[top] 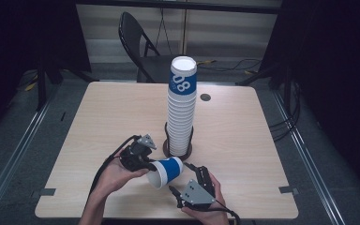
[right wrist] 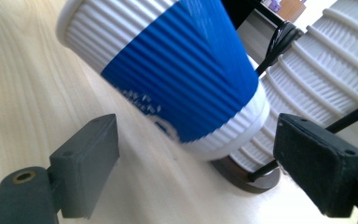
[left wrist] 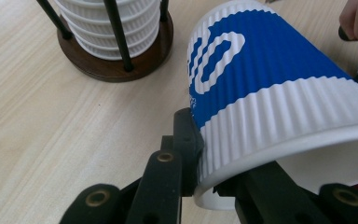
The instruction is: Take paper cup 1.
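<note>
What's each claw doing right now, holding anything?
Left claw: closed on the rim of the blue-and-white cup, one jaw inside, one outside.
Right claw: open, jaws either side of the cup's base, not pressing it.

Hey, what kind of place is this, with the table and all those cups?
Probably a lab or recording studio, not a cafe: dark curtains ring a lone wooden table, cables trail across the floor, and a folding chair stands behind.
</note>
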A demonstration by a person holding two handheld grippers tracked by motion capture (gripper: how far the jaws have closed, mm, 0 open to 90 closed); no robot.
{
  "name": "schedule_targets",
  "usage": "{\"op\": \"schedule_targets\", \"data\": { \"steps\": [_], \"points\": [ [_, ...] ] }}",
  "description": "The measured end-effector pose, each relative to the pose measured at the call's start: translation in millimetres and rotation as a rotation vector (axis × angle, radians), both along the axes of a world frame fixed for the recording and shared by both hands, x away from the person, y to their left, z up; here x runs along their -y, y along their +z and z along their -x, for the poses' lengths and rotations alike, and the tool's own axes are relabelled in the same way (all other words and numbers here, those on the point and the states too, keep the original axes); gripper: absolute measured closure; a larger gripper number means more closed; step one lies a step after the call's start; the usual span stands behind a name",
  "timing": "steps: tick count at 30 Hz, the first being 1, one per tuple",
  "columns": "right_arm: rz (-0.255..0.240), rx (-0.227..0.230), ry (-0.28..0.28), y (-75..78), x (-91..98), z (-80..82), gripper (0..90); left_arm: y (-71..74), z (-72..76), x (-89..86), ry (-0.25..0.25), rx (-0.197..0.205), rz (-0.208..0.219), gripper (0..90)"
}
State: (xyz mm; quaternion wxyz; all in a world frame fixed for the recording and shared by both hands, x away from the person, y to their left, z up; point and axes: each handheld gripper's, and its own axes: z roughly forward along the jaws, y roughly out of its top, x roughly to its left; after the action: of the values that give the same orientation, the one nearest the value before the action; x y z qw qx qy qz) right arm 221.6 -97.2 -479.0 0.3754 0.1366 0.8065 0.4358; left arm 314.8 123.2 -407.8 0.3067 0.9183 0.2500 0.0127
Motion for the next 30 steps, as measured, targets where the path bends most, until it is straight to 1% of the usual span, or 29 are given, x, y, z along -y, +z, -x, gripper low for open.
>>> {"op": "schedule_targets", "data": {
  "steps": [1, 2, 3, 7, 9, 10, 12, 14, 15, 17, 19, 21, 23, 24, 26, 27, 28, 30],
  "points": [
    [0.016, 0.009, 0.006, 0.5, -1.1, -0.2, 14.1, -0.6, 0.0, 1.2, -0.004, -0.003, -0.001, 83.1],
    [0.025, 0.002, 0.018, 0.9, -2.0, -0.7, 14.1, -0.9, 0.0, 1.9, -0.009, -0.005, -0.005, 83.1],
    [0.030, 0.002, 0.015, 1.1, -2.6, -1.0, 14.1, -1.0, 0.2, 2.7, -0.016, -0.010, -0.010, 83.1],
    [0.058, 0.029, 0.019, 2.0, -4.8, -1.7, 14.2, -2.7, 0.1, 6.4, -0.034, -0.019, -0.020, 83.1],
    [0.073, 0.034, 0.038, 2.9, -6.4, -1.5, 13.8, -3.7, 0.1, 8.4, -0.033, -0.022, -0.034, 83.1],
    [0.092, 0.043, 0.040, 3.2, -7.6, -1.3, 13.8, -3.8, -0.1, 9.0, -0.034, -0.024, -0.040, 83.1],
    [0.103, 0.042, 0.057, 3.6, -9.8, -1.4, 13.3, -4.3, -0.6, 10.6, -0.041, -0.030, -0.034, 83.1],
    [0.121, 0.050, 0.062, 3.0, -13.0, -1.2, 12.3, -4.3, -0.3, 12.8, -0.044, -0.031, -0.046, 83.1],
    [0.125, 0.048, 0.067, 3.0, -14.2, -1.1, 11.8, -4.5, -0.3, 13.5, -0.043, -0.031, -0.051, 83.1],
    [0.135, 0.055, 0.070, 3.0, -16.6, -1.0, 11.4, -4.9, -0.3, 14.3, -0.050, -0.042, -0.041, 83.2],
    [0.138, 0.057, 0.084, 3.6, -18.9, -1.0, 11.0, -4.6, -0.5, 15.2, -0.055, -0.035, -0.050, 83.3],
    [0.136, 0.058, 0.092, 4.2, -20.8, -0.6, 10.2, -4.4, -0.5, 15.6, -0.050, -0.042, -0.039, 83.5],
    [0.142, 0.064, 0.093, 5.2, -22.7, -0.9, 9.9, -3.3, 0.3, 16.5, -0.061, -0.038, -0.034, 83.6],
    [0.135, 0.064, 0.099, 5.5, -23.9, -0.9, 9.6, -3.0, 0.9, 17.2, -0.060, -0.039, -0.031, 83.6],
    [0.131, 0.051, 0.103, 7.0, -26.6, -0.8, 10.0, -2.5, 1.3, 18.1, -0.064, -0.038, -0.021, 83.8],
    [0.132, 0.060, 0.113, 8.2, -27.2, -1.5, 9.7, -2.4, 1.5, 18.4, -0.063, -0.036, -0.022, 83.8],
    [0.135, 0.055, 0.111, 8.7, -27.9, -1.3, 9.7, -2.1, 1.5, 18.5, -0.060, -0.035, -0.022, 83.8],
    [0.141, 0.059, 0.114, 9.6, -29.4, -1.5, 9.6, -2.0, 1.6, 18.6, -0.057, -0.039, -0.014, 83.9]
  ]
}}
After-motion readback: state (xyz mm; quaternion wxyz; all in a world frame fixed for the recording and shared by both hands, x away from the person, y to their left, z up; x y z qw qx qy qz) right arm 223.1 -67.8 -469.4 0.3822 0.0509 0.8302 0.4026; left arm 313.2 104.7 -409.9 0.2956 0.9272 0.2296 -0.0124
